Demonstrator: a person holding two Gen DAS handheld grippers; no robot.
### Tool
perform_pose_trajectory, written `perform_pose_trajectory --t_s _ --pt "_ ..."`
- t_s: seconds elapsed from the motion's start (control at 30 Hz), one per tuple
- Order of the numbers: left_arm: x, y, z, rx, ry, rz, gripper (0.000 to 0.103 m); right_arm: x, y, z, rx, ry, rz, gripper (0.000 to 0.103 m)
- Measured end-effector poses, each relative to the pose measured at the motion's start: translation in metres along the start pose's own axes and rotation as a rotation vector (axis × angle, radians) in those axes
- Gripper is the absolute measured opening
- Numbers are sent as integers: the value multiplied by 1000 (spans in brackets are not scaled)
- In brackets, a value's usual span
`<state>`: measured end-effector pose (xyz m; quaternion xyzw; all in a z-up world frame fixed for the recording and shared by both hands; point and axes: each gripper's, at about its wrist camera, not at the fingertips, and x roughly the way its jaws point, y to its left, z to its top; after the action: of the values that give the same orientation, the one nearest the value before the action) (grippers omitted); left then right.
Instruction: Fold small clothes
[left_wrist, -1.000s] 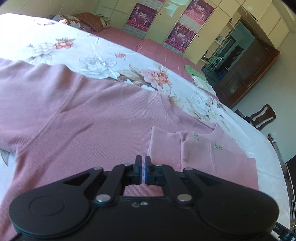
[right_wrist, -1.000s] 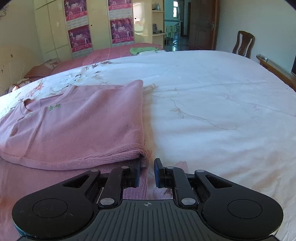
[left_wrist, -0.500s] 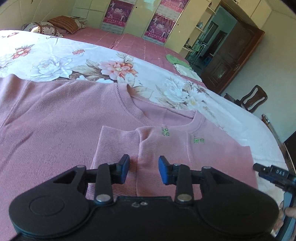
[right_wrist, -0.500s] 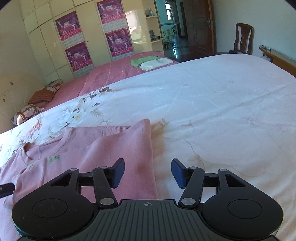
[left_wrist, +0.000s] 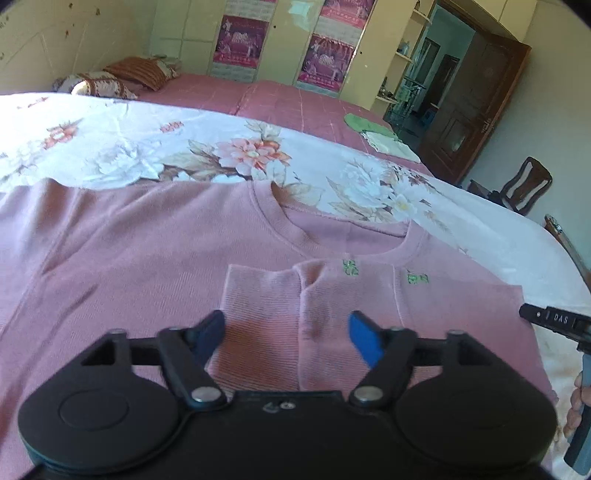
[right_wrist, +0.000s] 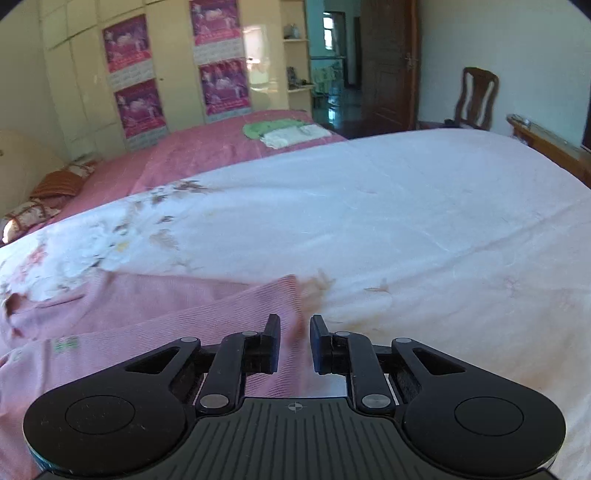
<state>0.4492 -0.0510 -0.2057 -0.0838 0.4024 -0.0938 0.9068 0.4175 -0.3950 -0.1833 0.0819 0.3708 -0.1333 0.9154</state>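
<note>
Left gripper (left_wrist: 286, 334) gapes above pink sweater (left_wrist: 129, 251)

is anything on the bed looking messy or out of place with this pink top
Nothing looks spilled or damaged. The pink top lies flat on the floral bedspread; its folded-in sleeve has a small pucker below the collar. Green and white cloths sit on the far bed.

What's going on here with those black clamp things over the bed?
A person is folding a pink sweater spread on a flowered bedspread, using a handheld gripper in each hand. One side and its sleeve are already folded in over the front. The left gripper hangs wide open above that sleeve, holding nothing. The right gripper is slightly open at the sweater's folded edge.
</note>
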Motion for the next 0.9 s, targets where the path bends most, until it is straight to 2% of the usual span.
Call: perform_pose_trajectory --t_s 0.03,0.07,0.13,0.2,0.27,0.3,0.43,0.6,0.63,0.67,0.7,0.73,0.9 --pt "0 0 -1 19 -2 15 81 6 9 -6 -47 33 -11 17" --pt "3 2 0 30 31 20 71 11 14 -11 -72 60 -35 17" --pt "3 12 0 -2 86 10 57 4 19 -11 -63 53 -53 17" --pt "-10 27 -1 -45 60 20 61 -12 28 -10 -53 24 -14 17" --pt "-25 40 -1 -60 26 45 74 -29 44 -13 -66 9 52 17" --pt "-31 47 0 -63 16 59 76 -36 57 -15 -73 7 90 17" --pt "-50 76 2 -79 17 110 76 -46 110 -34 -132 40 192 18" --pt "-83 134 -2 -155 2 186 77 -52 171 -55 -165 93 312 19" --pt "-90 147 -3 -175 -2 205 78 -57 183 -58 -177 89 330 27" --pt "-96 161 -4 -198 -8 223 79 -61 194 -61 -185 76 347 53" --pt "-104 179 -6 -231 -14 242 79 -66 204 -63 -191 59 358 66" --pt "-110 193 -8 -258 -21 255 79 -69 215 -64 -200 42 372 74" --pt "-139 270 -14 -369 -54 349 79 -78 262 -69 -225 24 410 74"
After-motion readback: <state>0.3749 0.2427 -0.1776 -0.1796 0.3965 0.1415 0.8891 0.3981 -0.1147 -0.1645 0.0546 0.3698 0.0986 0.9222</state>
